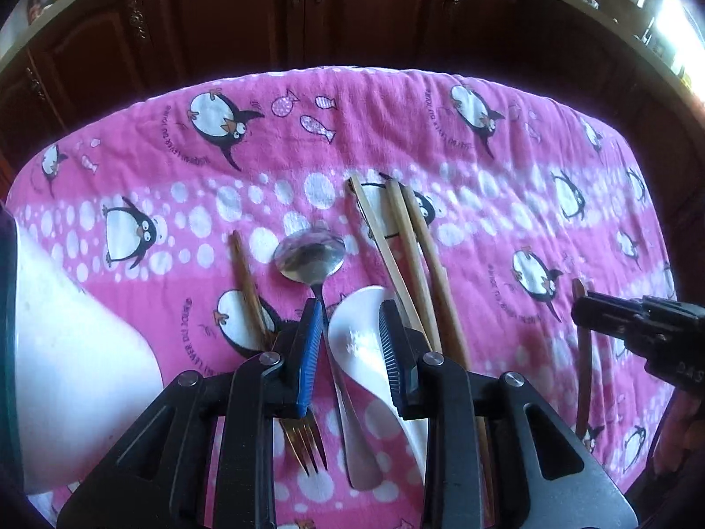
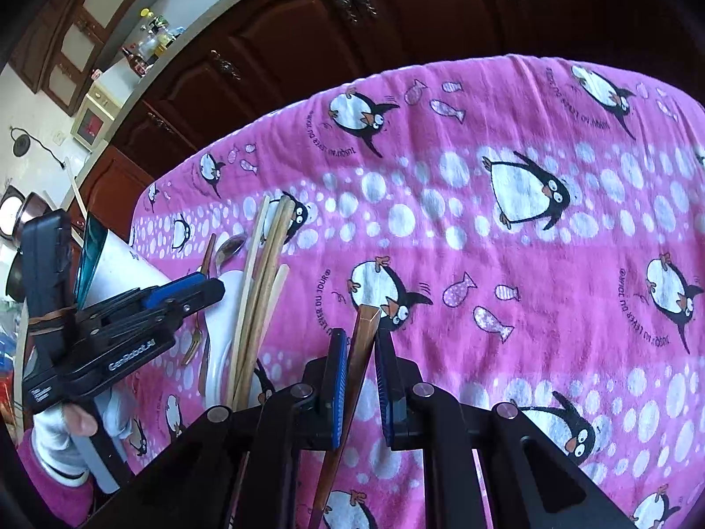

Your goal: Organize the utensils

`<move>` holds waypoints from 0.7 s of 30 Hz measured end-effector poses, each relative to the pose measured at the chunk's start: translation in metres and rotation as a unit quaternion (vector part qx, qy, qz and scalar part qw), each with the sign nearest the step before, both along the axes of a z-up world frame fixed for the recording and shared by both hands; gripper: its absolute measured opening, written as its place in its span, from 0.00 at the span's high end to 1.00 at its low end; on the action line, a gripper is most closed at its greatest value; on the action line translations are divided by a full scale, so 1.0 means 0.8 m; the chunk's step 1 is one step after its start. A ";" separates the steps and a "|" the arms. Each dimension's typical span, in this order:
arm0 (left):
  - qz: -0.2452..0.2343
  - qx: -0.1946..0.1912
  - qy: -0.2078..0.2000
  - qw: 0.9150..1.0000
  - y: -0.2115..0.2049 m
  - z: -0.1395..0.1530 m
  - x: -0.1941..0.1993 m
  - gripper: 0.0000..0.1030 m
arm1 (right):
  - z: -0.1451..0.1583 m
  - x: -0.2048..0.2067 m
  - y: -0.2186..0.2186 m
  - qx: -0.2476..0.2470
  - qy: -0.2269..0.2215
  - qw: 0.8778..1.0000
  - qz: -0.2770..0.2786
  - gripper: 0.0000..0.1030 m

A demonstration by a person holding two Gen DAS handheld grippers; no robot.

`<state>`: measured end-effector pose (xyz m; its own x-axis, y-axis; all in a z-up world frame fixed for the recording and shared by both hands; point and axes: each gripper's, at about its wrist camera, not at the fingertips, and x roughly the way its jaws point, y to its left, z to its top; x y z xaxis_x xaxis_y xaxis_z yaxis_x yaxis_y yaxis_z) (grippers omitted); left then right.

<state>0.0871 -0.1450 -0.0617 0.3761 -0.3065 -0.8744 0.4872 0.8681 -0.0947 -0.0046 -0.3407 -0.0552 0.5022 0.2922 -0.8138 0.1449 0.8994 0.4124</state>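
My left gripper [image 1: 350, 308] hangs open over a row of utensils on the pink penguin cloth [image 1: 440, 132]. Between and below its blue-padded fingers [image 1: 310, 344] lie the handle of a metal spoon [image 1: 308, 255] and a white ceramic spoon [image 1: 357, 339]; neither pad presses on them. A wooden-handled fork [image 1: 304, 445] lies just to the left, and several pale wooden chopsticks [image 1: 414, 264] to the right. My right gripper [image 2: 361, 333] is shut on a dark brown chopstick [image 2: 359, 366]. In the left wrist view that right gripper [image 1: 581, 313] is at the right edge, holding the brown chopstick [image 1: 584, 379].
A white container [image 1: 66, 352] with a teal rim lies at the left edge of the table. Dark wooden cabinets [image 1: 308, 22] stand behind the table's far edge. The right wrist view has the left gripper [image 2: 211, 291] beside the chopsticks [image 2: 264, 273], with a hand [image 2: 79, 423] under it.
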 end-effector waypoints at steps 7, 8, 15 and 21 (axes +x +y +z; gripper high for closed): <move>0.045 -0.038 0.021 0.998 -0.009 0.011 0.031 0.71 | -0.003 0.012 -0.007 0.001 -0.002 1.000 -0.003 0.89; 0.052 -0.040 0.025 0.998 -0.012 0.011 0.035 0.70 | -0.004 0.014 -0.007 0.000 -0.001 1.000 -0.003 0.89; 0.094 -0.014 0.022 0.995 -0.035 0.006 0.060 0.70 | -0.010 0.026 -0.009 0.004 0.009 1.000 0.005 0.89; 0.091 0.019 0.025 0.995 -0.064 -0.006 0.078 0.70 | -0.015 0.034 -0.007 0.004 0.016 1.000 0.014 0.88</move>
